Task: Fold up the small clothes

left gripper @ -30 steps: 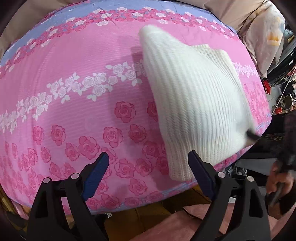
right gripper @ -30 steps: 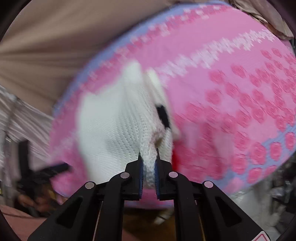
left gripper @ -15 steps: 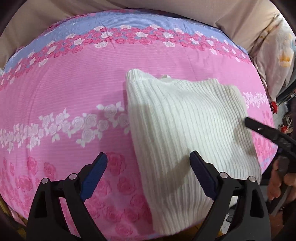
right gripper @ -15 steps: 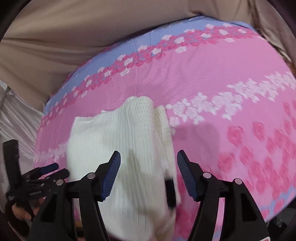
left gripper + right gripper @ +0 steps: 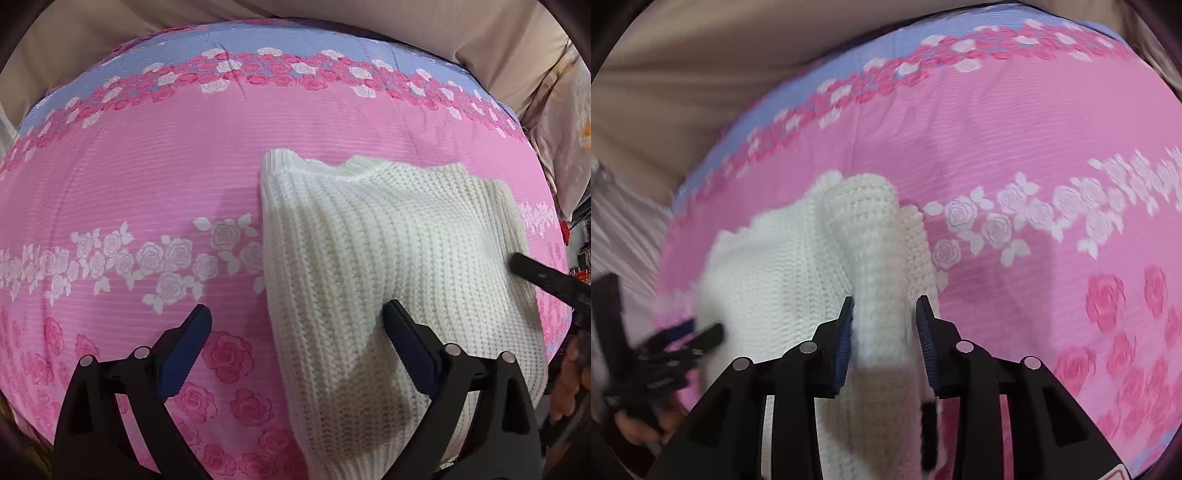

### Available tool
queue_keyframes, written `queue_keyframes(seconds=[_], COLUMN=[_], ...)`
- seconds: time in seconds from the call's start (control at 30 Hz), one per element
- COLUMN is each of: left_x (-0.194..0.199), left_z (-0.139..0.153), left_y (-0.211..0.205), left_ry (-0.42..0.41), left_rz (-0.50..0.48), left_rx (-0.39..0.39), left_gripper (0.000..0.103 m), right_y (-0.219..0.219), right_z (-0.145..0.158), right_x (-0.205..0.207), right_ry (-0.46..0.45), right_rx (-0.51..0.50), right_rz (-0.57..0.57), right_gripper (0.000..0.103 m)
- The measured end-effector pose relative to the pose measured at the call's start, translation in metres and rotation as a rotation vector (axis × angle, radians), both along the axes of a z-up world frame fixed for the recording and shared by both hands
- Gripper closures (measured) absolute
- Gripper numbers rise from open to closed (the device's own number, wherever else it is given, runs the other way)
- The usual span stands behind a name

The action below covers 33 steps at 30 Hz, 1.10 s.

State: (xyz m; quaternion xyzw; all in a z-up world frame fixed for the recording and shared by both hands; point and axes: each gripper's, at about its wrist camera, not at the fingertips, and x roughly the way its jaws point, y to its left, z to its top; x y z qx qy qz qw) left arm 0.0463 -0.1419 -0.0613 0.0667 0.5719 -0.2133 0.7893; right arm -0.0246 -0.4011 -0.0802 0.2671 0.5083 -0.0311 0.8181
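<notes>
A white knit garment (image 5: 399,251) lies folded on the pink rose-print bedspread (image 5: 147,177). My left gripper (image 5: 295,308) hovers over the garment's near left edge, its jaws wide and still opening, with nothing pinched between them. One finger rests over the knit, the other over the bedspread. In the right wrist view a raised fold of the garment (image 5: 882,266) runs between the blue pads of my right gripper (image 5: 885,300). Those jaws are closing around the fold, which fills the gap without looking pinched. A black finger (image 5: 535,273) of the right gripper shows at the garment's right side.
Beige fabric (image 5: 701,74) borders the far side of the bedspread. A pale printed pillow (image 5: 561,122) lies at the right. The bedspread's front edge drops off just below the grippers. A hand (image 5: 635,424) holds the left gripper at the lower left.
The right gripper let go of the lifted knit, opened wide, then narrowed around a fold. The garment went from held up to lying flat. The left gripper moved over its left edge.
</notes>
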Motion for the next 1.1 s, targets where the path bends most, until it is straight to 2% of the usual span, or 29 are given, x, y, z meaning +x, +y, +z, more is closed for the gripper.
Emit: queue_keyframes(seconds=[0.07,0.13,0.23,0.27,0.3,0.33,0.37,0.4,0.47,0.53,0.57,0.63,0.67,0.73,0.77,0.8,0.83,0.87,0.9,0.93,1.03,1.1], left_x=[-0.006,-0.017,-0.044,-0.056,-0.064,-0.072,-0.078,-0.08,-0.078,-0.076,-0.075,-0.075,-0.076,-0.078,-0.08,-0.082,-0.082,-0.081,-0.078,-0.075,-0.061,-0.054], left_z=[0.012,0.023,0.024,0.017,0.009,0.0,-0.014,-0.021,-0.023,-0.022,-0.024,-0.031,-0.033,-0.026,-0.015,-0.006,0.003,0.014,0.021,0.025,0.033,0.032], left_y=[0.01,0.019,0.027,0.028,0.028,0.026,0.024,0.024,0.028,0.03,0.031,0.031,0.032,0.032,0.033,0.036,0.037,0.039,0.039,0.036,0.027,0.016], left_ry=[0.005,0.015,0.077,0.102,0.117,0.128,0.145,0.17,0.202,0.192,0.19,0.203,0.209,0.191,0.168,0.148,0.13,0.107,0.09,0.077,0.04,0.037], left_rz=[0.005,-0.01,-0.102,-0.142,-0.173,-0.199,-0.22,-0.229,-0.194,-0.172,-0.159,-0.139,-0.132,-0.132,-0.133,-0.129,-0.122,-0.11,-0.103,-0.099,-0.073,-0.065], left_rx=[-0.015,-0.048,-0.064,-0.045,-0.022,0.013,0.075,0.097,0.08,0.093,0.101,0.102,0.104,0.106,0.089,0.068,0.04,0.002,-0.023,-0.032,-0.033,-0.044], left_gripper=[0.012,0.012,0.012,0.012,0.013,0.016,0.023,0.038,0.04,0.039,0.039,0.035,0.035,0.035,0.034,0.028,0.019,0.017,0.016,0.015,0.015,0.014], right_y=[0.003,0.009,0.026,0.033,0.037,0.04,0.042,0.042,0.034,0.03,0.028,0.031,0.032,0.026,0.023,0.021,0.021,0.02,0.019,0.017,0.012,0.012], right_z=[0.028,0.037,0.019,0.007,-0.004,-0.012,-0.015,-0.01,0.017,0.029,0.02,-0.024,-0.045,-0.046,-0.034,-0.021,-0.008,0.006,0.017,0.025,0.025,0.01], right_x=[-0.028,-0.051,-0.088,-0.097,-0.102,-0.108,-0.11,-0.112,-0.12,-0.125,-0.127,-0.128,-0.129,-0.134,-0.134,-0.132,-0.131,-0.126,-0.12,-0.112,-0.084,-0.061], right_ry=[-0.047,-0.038,0.046,0.078,0.098,0.112,0.111,0.086,-0.04,-0.078,-0.042,0.123,0.191,0.183,0.162,0.133,0.105,0.071,0.039,0.007,-0.026,0.004], right_rx=[-0.014,0.013,0.026,0.034,0.054,0.071,0.089,0.119,0.228,0.237,0.211,0.066,0.048,0.123,0.123,0.101,0.079,0.052,0.025,0.003,-0.024,-0.024], right_rz=[-0.005,0.027,0.069,0.078,0.078,0.076,0.067,0.057,0.031,0.025,0.03,0.057,0.077,0.03,0.02,0.018,0.025,0.038,0.044,0.047,0.051,0.057], right_gripper=[0.066,0.066,0.051,0.051,0.053,0.07,0.092,0.091,0.093,0.093,0.094,0.093,0.086,0.078,0.073,0.07,0.059,0.048,0.042,0.032,0.025,0.025])
